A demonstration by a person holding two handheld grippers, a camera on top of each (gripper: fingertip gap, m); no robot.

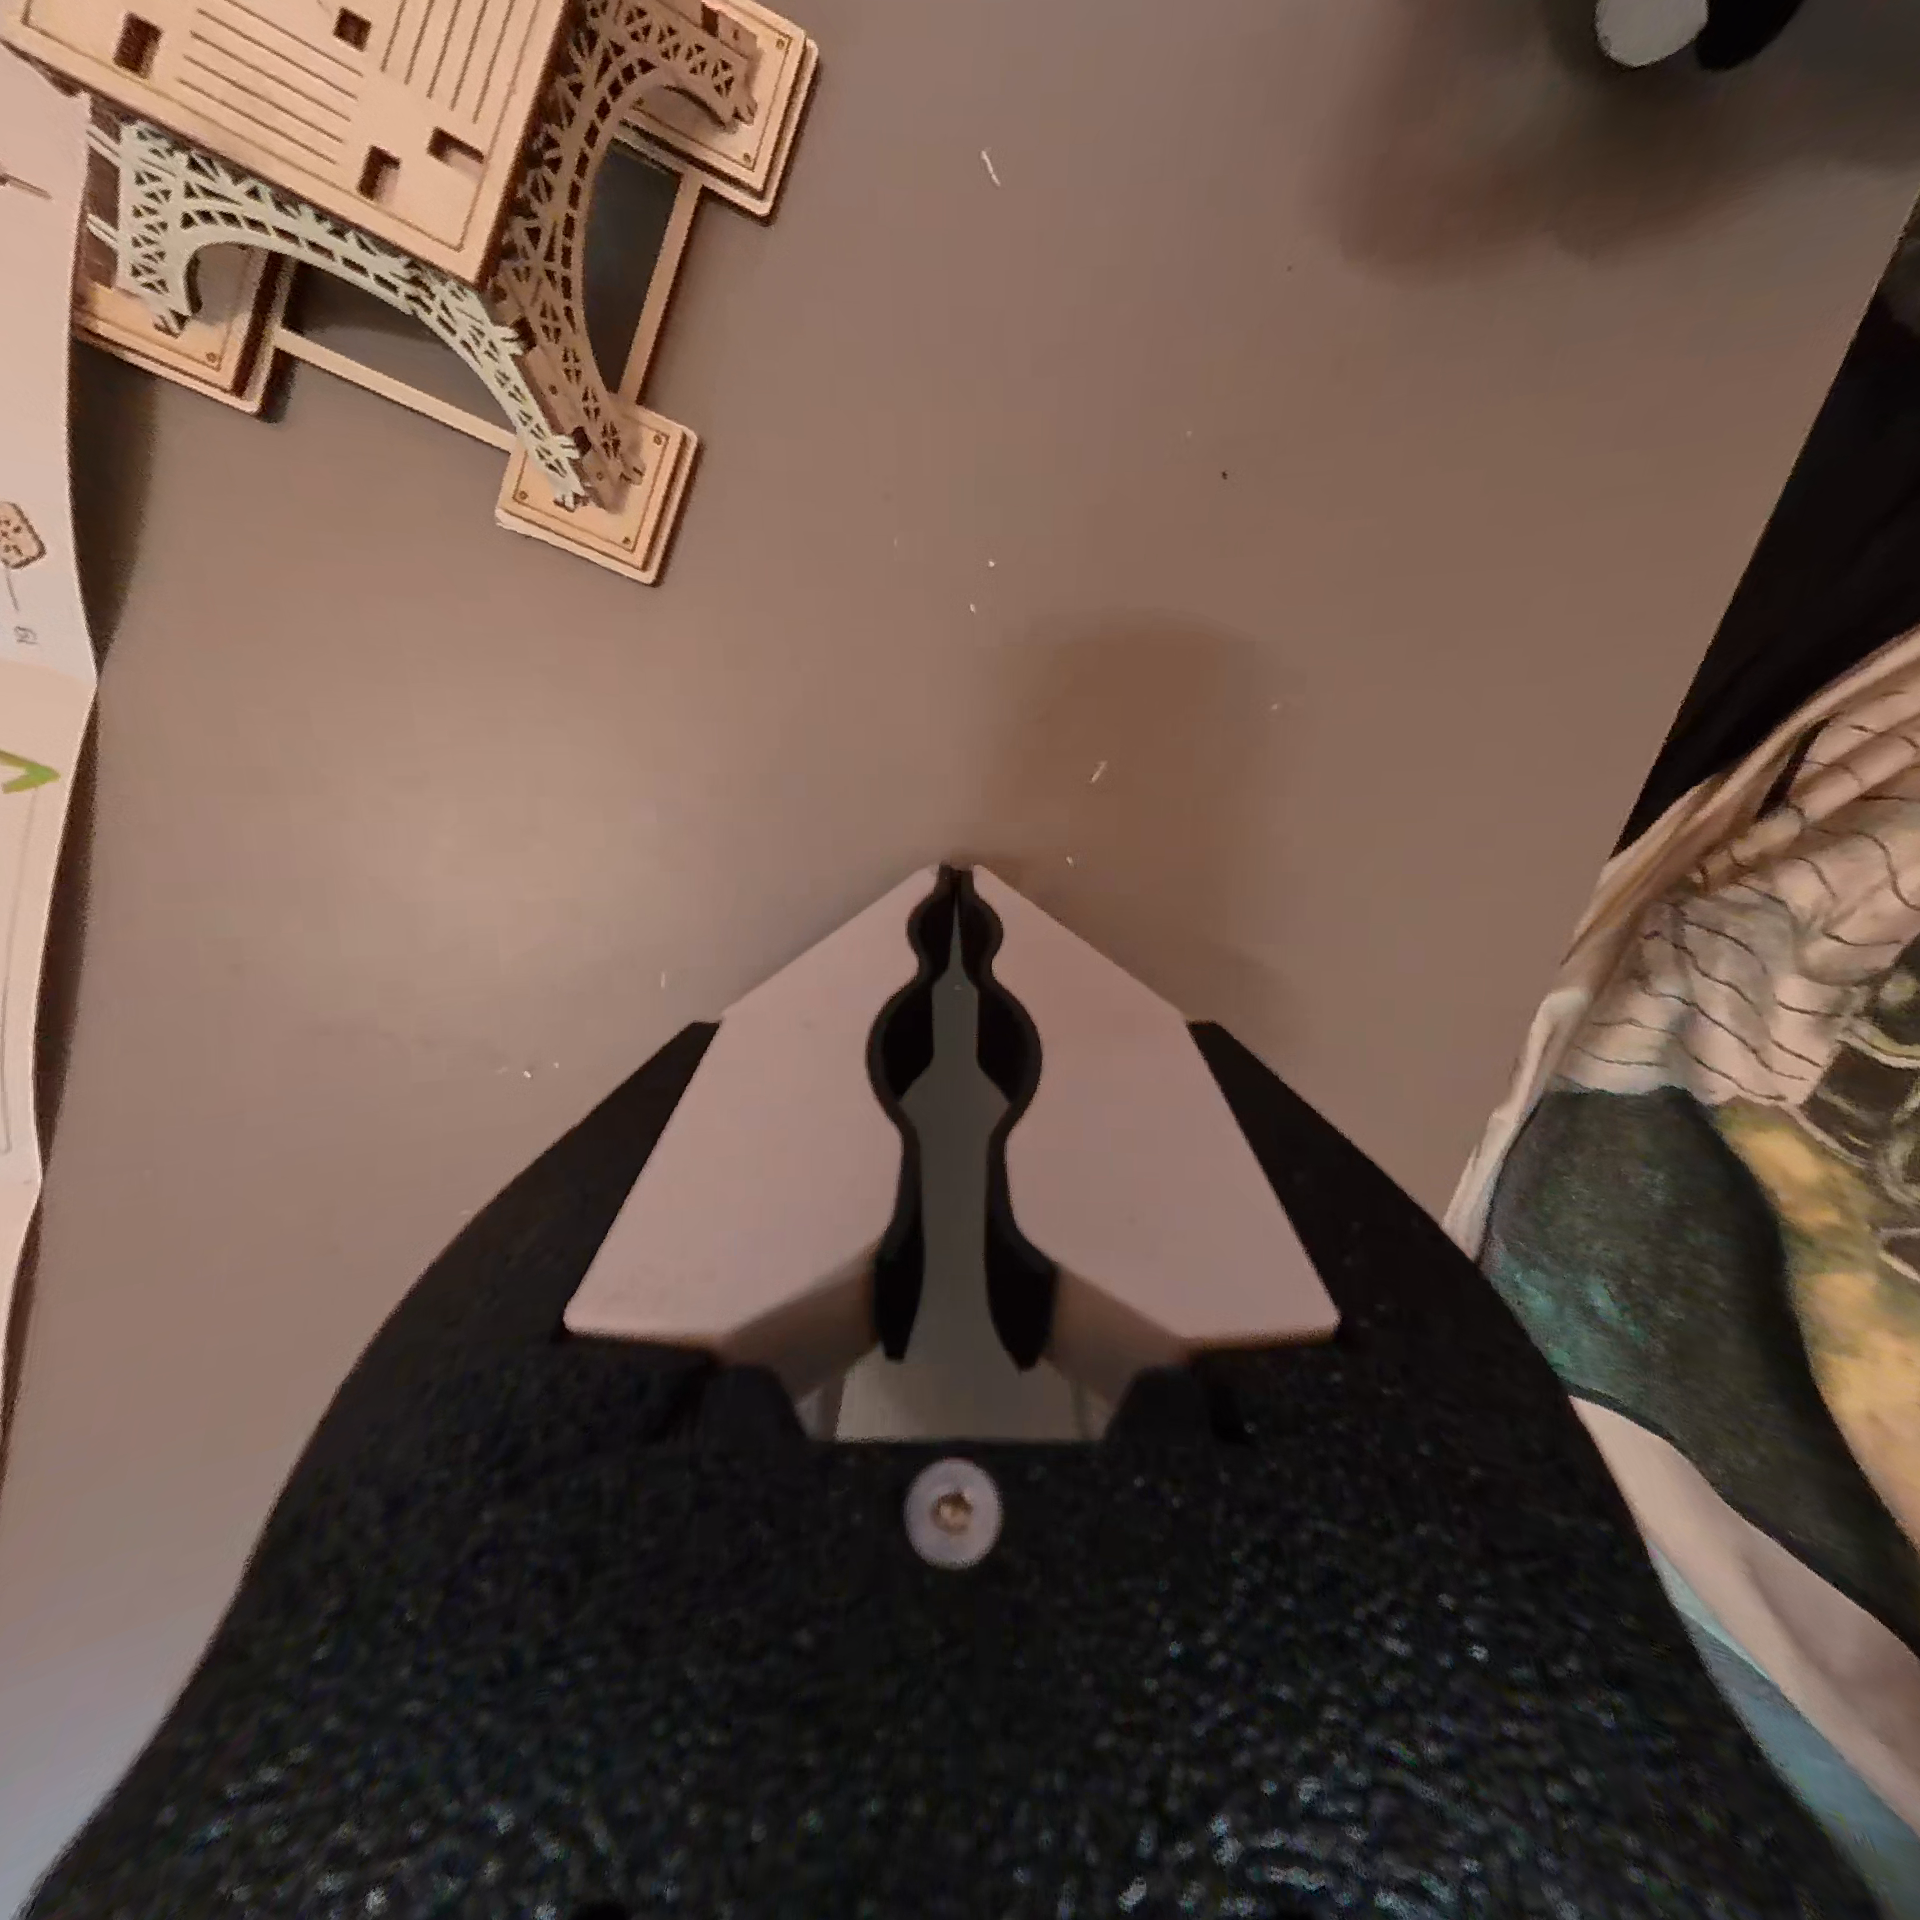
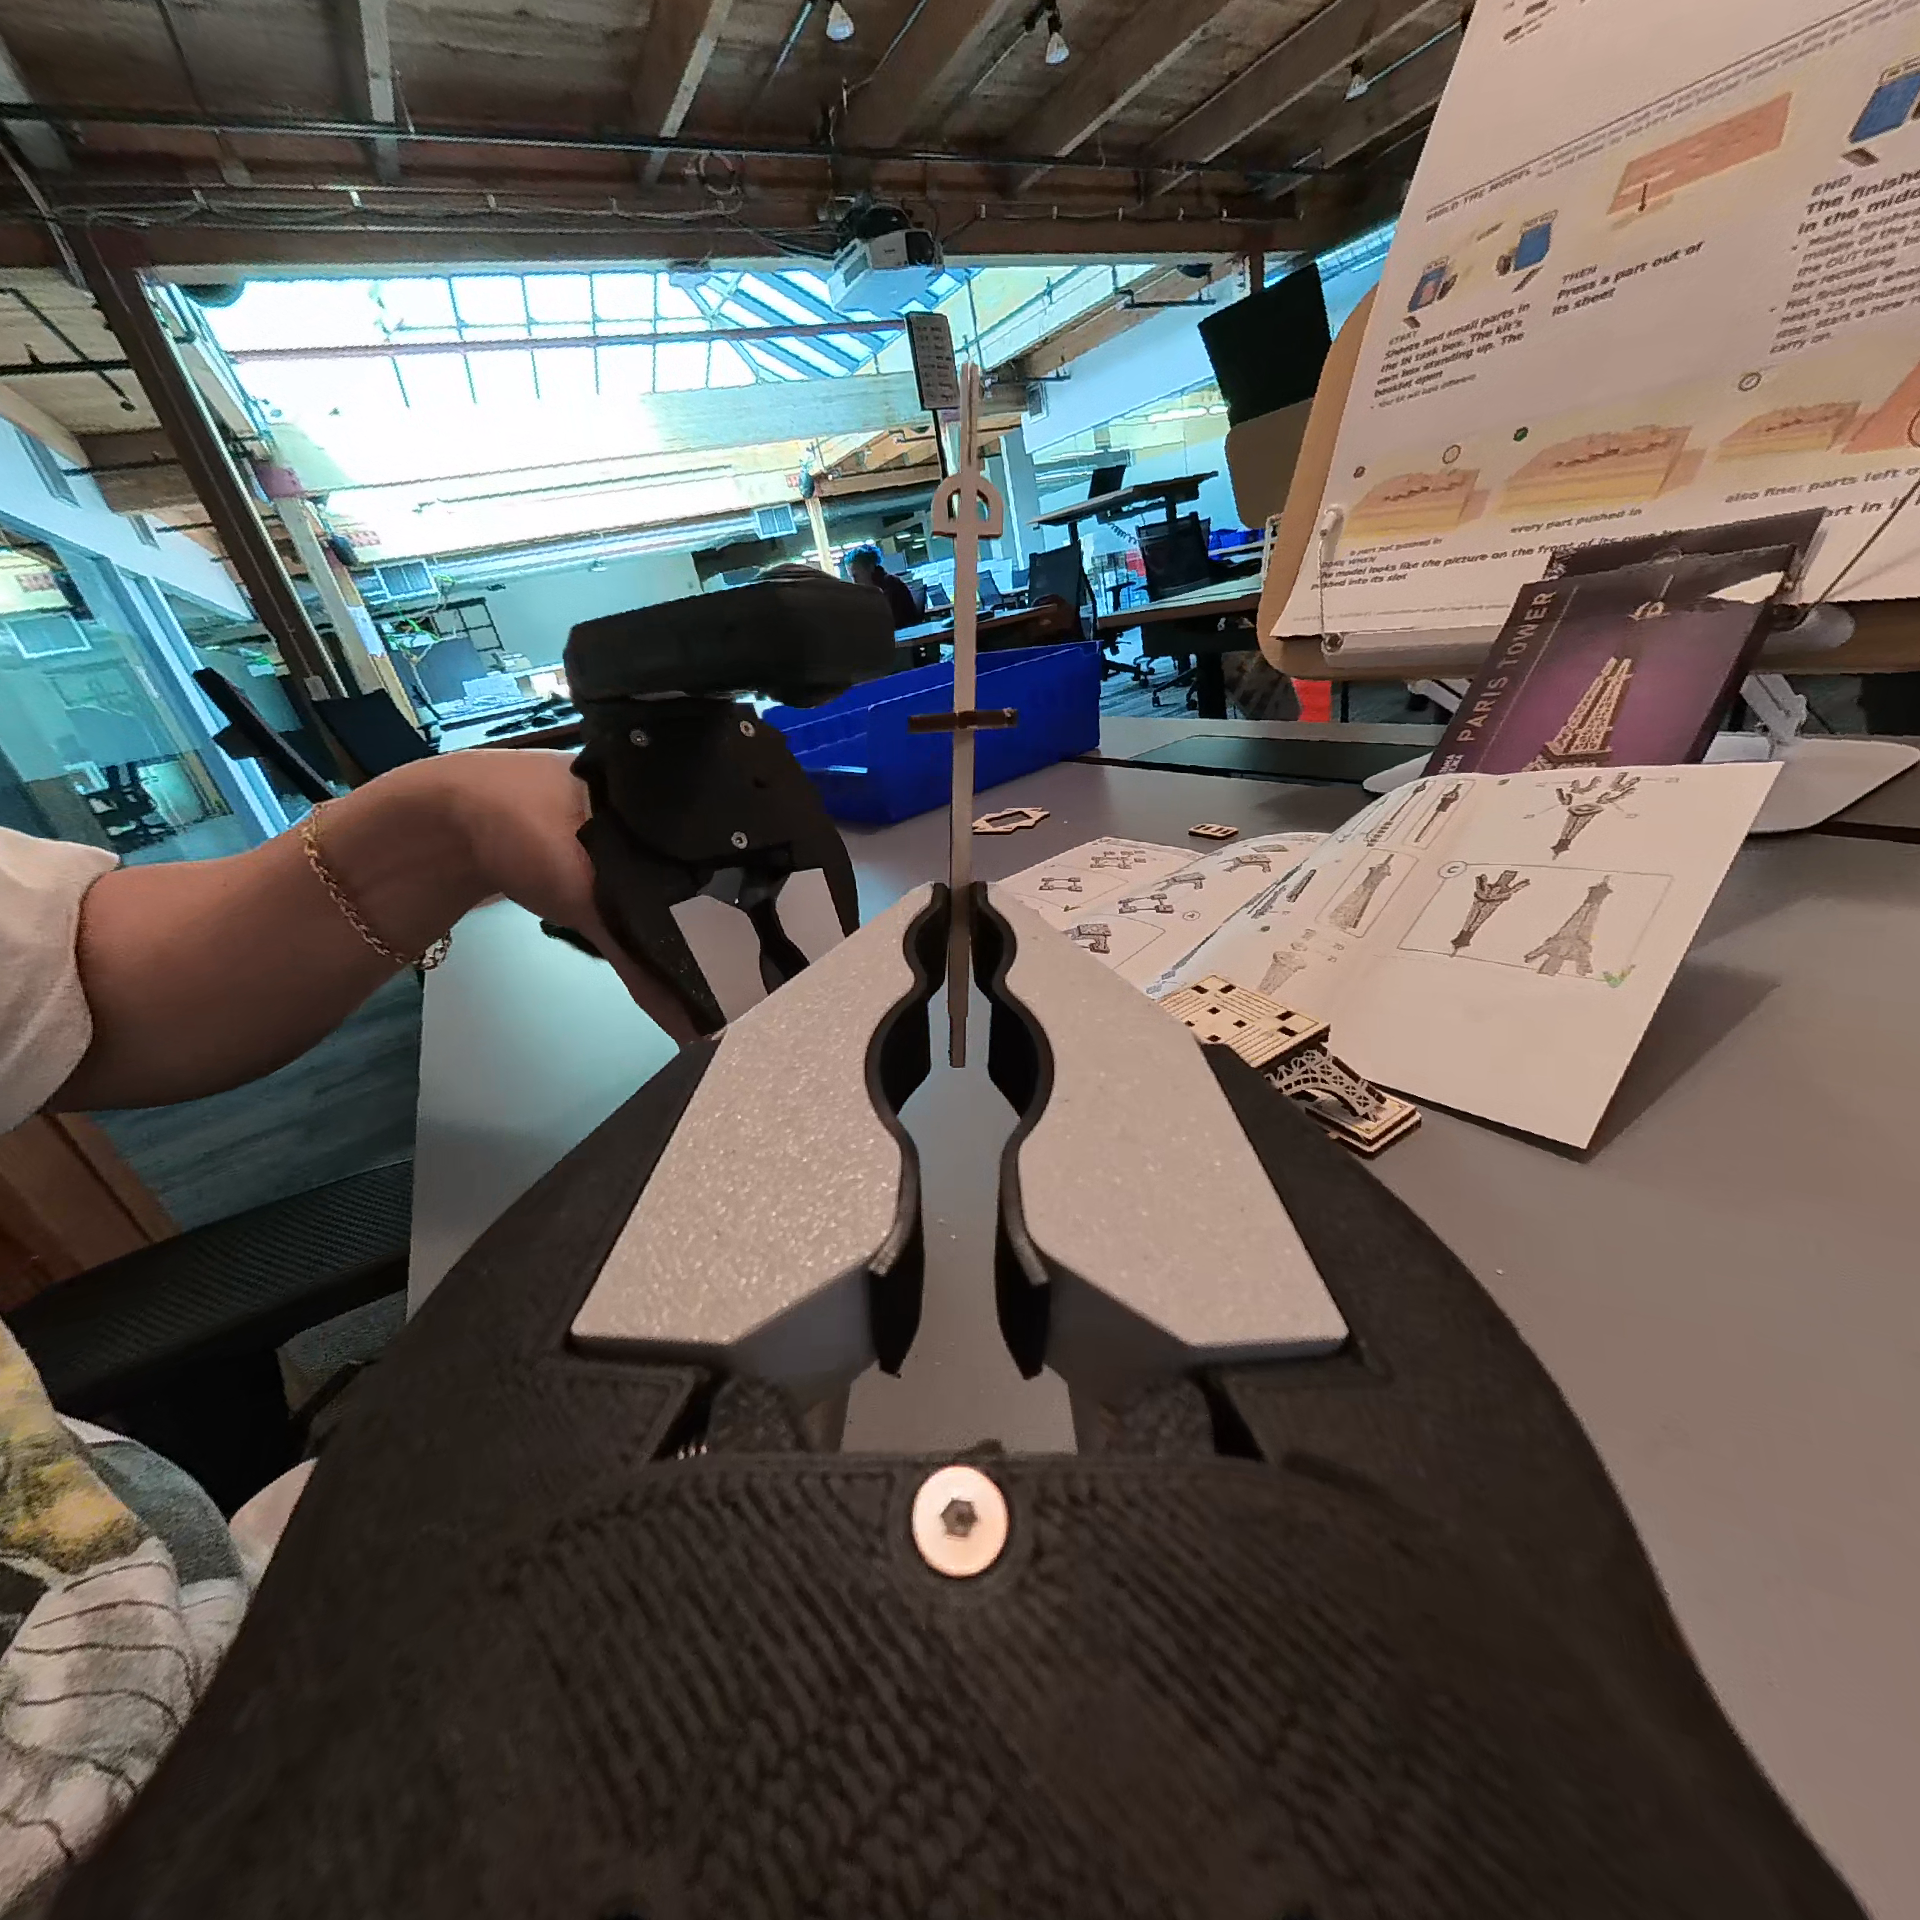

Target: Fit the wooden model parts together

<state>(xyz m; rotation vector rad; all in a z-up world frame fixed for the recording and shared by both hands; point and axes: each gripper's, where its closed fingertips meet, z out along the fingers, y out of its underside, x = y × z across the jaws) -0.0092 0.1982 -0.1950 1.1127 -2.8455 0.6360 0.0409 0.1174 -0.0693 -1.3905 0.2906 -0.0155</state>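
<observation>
My right gripper point(image 2: 961, 896) is shut on a thin wooden spire part point(image 2: 966, 644) and holds it upright above the table. A small wooden cross piece point(image 2: 961, 720) sits across the spire about midway up. My left gripper point(image 1: 954, 875) is shut, its pads meeting over the bare grey table point(image 1: 1143, 416), with nothing between them. It also shows in the right wrist view point(image 2: 743, 956), held by a hand and pointing down at the table. The wooden tower base point(image 1: 416, 208) stands at the far left; it also shows in the right wrist view point(image 2: 1288, 1049).
An open instruction booklet point(image 2: 1455, 935) lies beside the tower base. Two small wooden pieces point(image 2: 1003, 821) point(image 2: 1212, 828) lie farther back. A blue bin point(image 2: 935, 717), the kit box point(image 2: 1621, 675) and an instruction board point(image 2: 1610, 312) stand behind. The table edge and the person's clothing point(image 1: 1714, 1143) are on the right. The left gripper's tips are roughly 15 cm from the right gripper's.
</observation>
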